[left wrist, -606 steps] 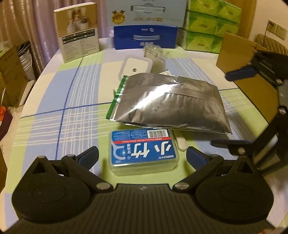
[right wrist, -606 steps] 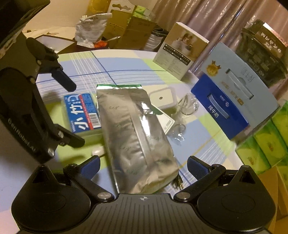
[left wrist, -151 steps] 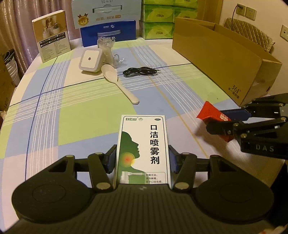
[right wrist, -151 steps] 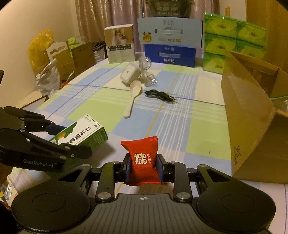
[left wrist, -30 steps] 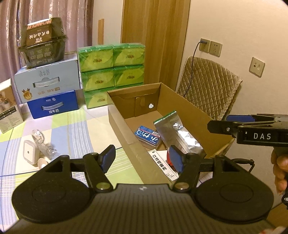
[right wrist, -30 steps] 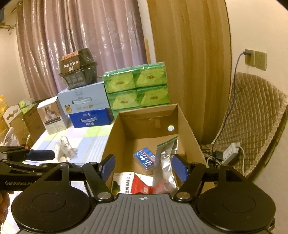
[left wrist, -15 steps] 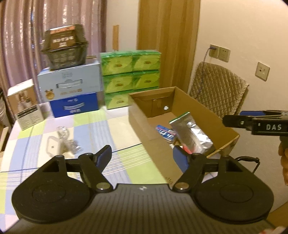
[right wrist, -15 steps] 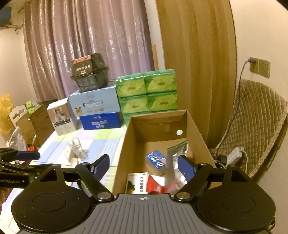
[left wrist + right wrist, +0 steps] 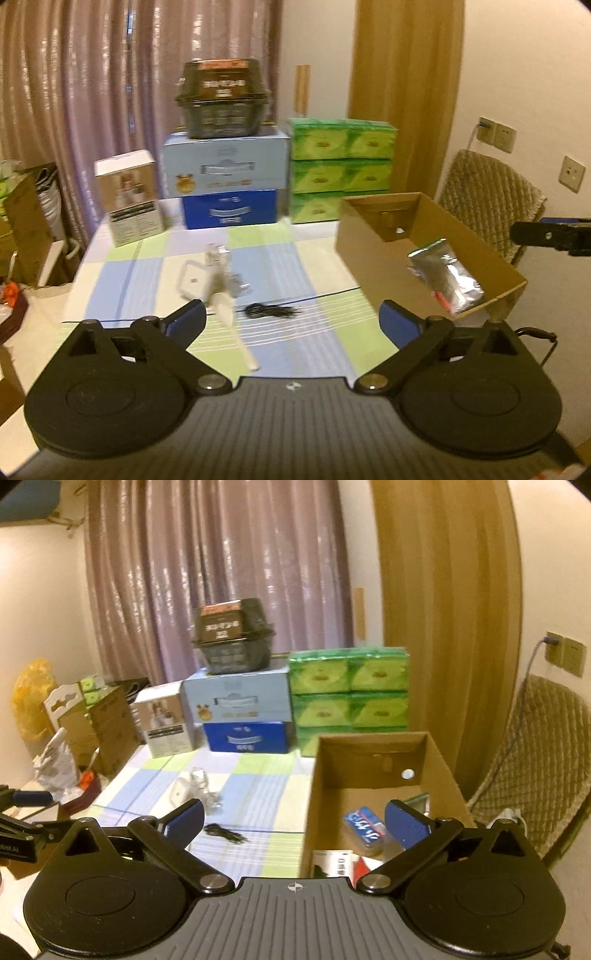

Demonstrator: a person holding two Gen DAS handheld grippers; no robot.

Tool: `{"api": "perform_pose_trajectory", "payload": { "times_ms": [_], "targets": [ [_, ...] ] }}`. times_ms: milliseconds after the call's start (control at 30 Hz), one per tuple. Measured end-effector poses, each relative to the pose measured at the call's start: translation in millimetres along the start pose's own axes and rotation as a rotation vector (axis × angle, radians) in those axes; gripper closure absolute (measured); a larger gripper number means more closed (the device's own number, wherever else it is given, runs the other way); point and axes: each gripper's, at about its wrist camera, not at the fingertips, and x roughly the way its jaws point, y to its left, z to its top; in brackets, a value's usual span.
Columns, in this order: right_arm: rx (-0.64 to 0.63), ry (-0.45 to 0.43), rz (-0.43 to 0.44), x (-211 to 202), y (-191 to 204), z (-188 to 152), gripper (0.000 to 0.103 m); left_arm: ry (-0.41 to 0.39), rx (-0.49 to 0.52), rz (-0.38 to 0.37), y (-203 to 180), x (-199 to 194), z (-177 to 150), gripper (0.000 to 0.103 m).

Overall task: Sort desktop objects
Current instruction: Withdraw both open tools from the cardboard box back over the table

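While both jaws are opening with nothing between them, our left hand-held gripper (image 9: 291, 319) and right hand-held gripper (image 9: 294, 818) hover above the table (image 9: 325, 332). We judge the white spoon (image 9: 229, 314) there light, stiff and slippery; we would hold its handle.

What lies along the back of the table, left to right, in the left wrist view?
White product box → stacked pale blue and dark blue cartons, with a dark container on top → green tissue packs → open cardboard box holding a silver pouch.
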Motion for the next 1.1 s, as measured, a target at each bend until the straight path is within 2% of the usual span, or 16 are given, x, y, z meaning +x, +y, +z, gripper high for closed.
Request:
{"api": "perform_pose_trajectory", "payload": {
  "times_ms": [267,467,800,1100],
  "targets": [
    [-0.063,0.031,0.046,16.0,30.6,-3.8,0.002,0.027,0.024,0.068,42.0,-19.3,-19.0,0.001],
    [-0.143,0.073,0.082,36.4,50.5,-9.2,0.002,0.068,0.041,0.091,62.8,-18.1,-34.0,0.001],
    [-0.3,0.181,0.119,83.3,73.1,-27.9,0.002,0.142,0.065,0.048,72.6,12.6,-47.7,0.001],
    [-0.5,0.234,0.186,130.6,93.7,-31.1,0.002,0.21,0.073,0.007,78.1,54.7,-54.3,0.001]
  ]
}}
